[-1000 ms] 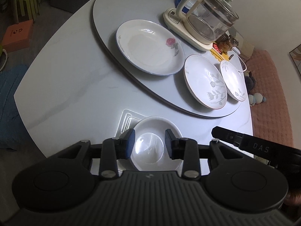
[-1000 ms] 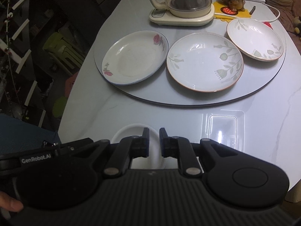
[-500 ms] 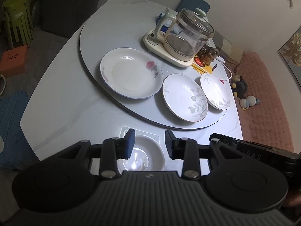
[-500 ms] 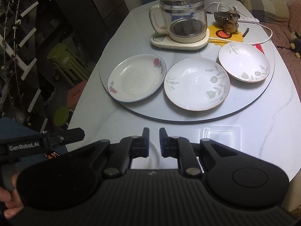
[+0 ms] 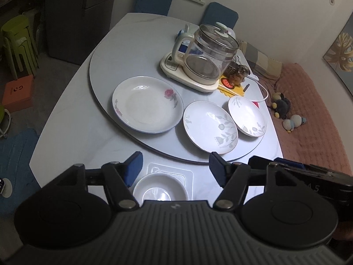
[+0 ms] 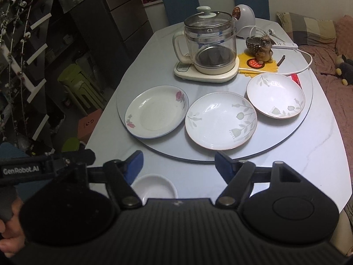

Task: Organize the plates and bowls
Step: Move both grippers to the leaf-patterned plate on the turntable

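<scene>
You hold the left gripper (image 5: 174, 165) high over the near edge of the table (image 5: 72, 119), its fingers spread wide and holding nothing. Your right gripper (image 6: 178, 163) sits the same way, wide apart and empty. The small white bowl (image 5: 160, 187) rests on the table right below both. Three plates wait on the round turntable (image 6: 220, 152): the rose plate (image 6: 157, 111), the big leaf plate (image 6: 221, 123) and the small leaf plate (image 6: 275, 95). Only the right view shows the white round gadget (image 6: 245, 23) behind the kettle (image 6: 209, 42).
</scene>
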`<state>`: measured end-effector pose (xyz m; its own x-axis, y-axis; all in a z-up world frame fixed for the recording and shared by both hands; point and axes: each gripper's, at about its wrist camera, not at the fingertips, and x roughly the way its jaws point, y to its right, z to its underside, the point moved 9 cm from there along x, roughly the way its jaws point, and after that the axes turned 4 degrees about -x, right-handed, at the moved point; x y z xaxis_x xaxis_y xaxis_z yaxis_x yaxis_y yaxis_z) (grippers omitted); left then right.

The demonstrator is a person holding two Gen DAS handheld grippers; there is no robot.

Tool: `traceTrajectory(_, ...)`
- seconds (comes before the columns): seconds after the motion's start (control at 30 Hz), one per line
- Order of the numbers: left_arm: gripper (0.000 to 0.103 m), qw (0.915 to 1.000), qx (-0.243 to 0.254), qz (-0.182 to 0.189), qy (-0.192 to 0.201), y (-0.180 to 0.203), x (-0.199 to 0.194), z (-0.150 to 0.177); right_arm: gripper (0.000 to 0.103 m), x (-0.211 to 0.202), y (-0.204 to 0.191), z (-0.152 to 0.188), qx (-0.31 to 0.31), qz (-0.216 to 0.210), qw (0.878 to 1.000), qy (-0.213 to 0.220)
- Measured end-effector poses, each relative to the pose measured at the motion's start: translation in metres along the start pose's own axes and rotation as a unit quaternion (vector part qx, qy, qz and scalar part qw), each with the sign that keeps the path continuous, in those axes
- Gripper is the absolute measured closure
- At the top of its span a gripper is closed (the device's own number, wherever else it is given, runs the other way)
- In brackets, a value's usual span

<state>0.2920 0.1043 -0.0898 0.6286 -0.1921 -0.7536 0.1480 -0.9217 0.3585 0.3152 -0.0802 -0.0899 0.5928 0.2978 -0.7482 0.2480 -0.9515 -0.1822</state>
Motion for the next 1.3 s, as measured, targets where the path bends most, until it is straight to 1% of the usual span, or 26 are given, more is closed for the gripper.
traceTrajectory(0.2, 0.029, 0.9999, -0.002, 0.014, 0.009, 0.006, 0.002, -0.008, 0.029, -0.008, 0.014, -0.004, 0.014, 0.021, 1.0, 0.014)
traceTrajectory(0.5, 0.029, 0.9985, 0.034, 0.044, 0.003, 0.027, 0.008, -0.006, 0.029, -0.025, 0.029, -0.002, 0.045, 0.052, 0.997, 0.04)
traceTrajectory(0.83, 0.029, 0.9938, 0.076, 0.079, -0.018, 0.041, 0.015, -0.003, 0.029, -0.037, 0.037, 0.013, 0.088, 0.091, 0.991, 0.048)
traceTrajectory(1.03, 0.029, 0.9897, 0.089, 0.102, -0.048, 0.047, 0.032, 0.001, 0.029, -0.047, 0.043, 0.017, 0.115, 0.115, 0.984, 0.069)
traceTrajectory(1.3, 0.029, 0.9817, 0.116, 0.133, -0.072, 0.065, 0.048, 0.004, 0.029, -0.045, 0.052, 0.033, 0.149, 0.14, 0.977, 0.055)
